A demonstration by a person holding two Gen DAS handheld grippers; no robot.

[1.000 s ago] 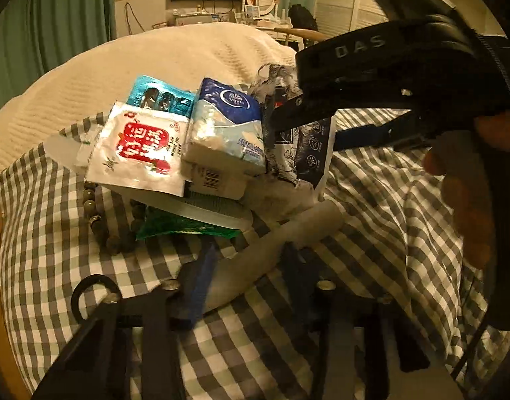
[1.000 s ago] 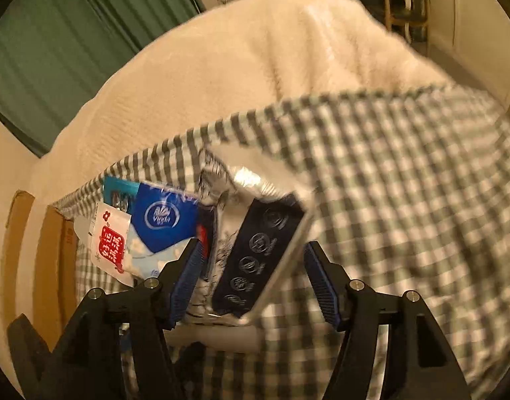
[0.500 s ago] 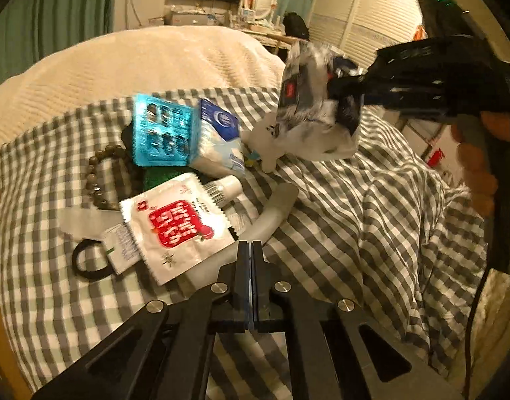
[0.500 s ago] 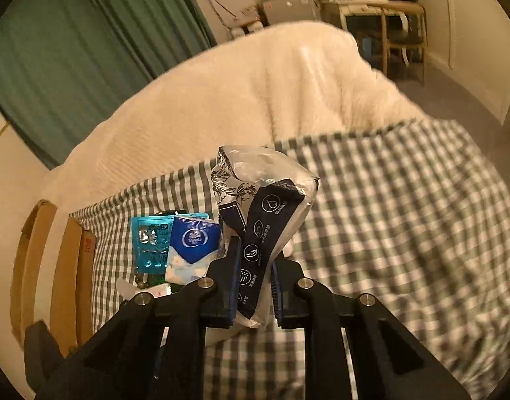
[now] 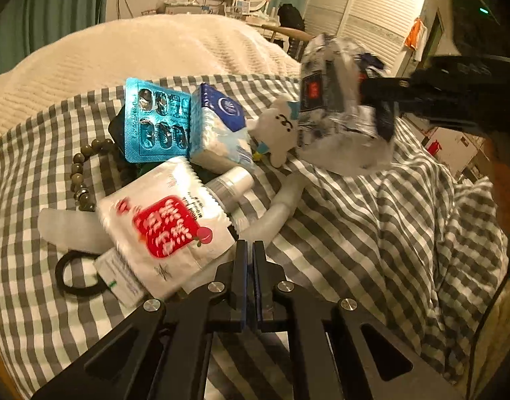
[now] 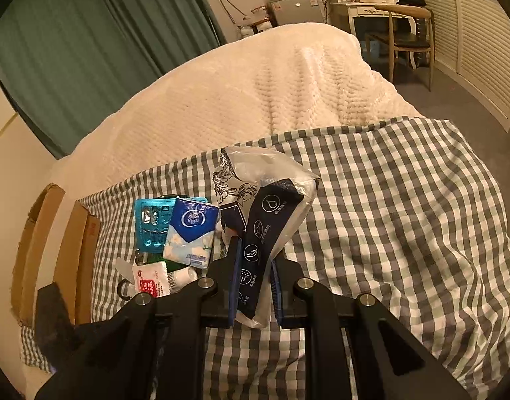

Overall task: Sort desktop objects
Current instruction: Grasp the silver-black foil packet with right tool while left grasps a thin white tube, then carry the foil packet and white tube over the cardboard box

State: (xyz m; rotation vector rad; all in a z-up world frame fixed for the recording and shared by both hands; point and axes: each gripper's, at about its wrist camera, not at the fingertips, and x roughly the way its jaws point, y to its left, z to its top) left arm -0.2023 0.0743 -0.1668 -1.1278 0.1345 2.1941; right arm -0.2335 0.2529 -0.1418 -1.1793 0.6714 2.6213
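My right gripper (image 6: pixel 255 280) is shut on a silver and navy wet-wipe pack (image 6: pixel 271 206) and holds it above the checked cloth; the left wrist view shows the pack (image 5: pixel 341 110) hanging at the upper right. My left gripper (image 5: pixel 250 250) is shut, jaws together, low over the pile. A white sachet with a red label (image 5: pixel 165 226) lies just left of its tips; I cannot tell if its corner is pinched. Behind the sachet lie a teal blister pack (image 5: pixel 155 123), a blue tissue pack (image 5: pixel 218 126), a small white plush toy (image 5: pixel 281 130) and a white bottle (image 5: pixel 231 186).
A bead bracelet (image 5: pixel 85 173), a black ring (image 5: pixel 65 276) and a translucent tube (image 5: pixel 278 210) lie on the checked cloth (image 6: pixel 404 233). A cream blanket (image 6: pixel 271 83) rises behind. A cardboard box (image 6: pixel 68 253) stands at the left; a chair (image 6: pixel 404 30) at the far right.
The right gripper closed on the wet-wipe pack and lifted it off the pile. The left gripper went from open to shut. The red-label sachet slid off the pile top toward the left gripper.
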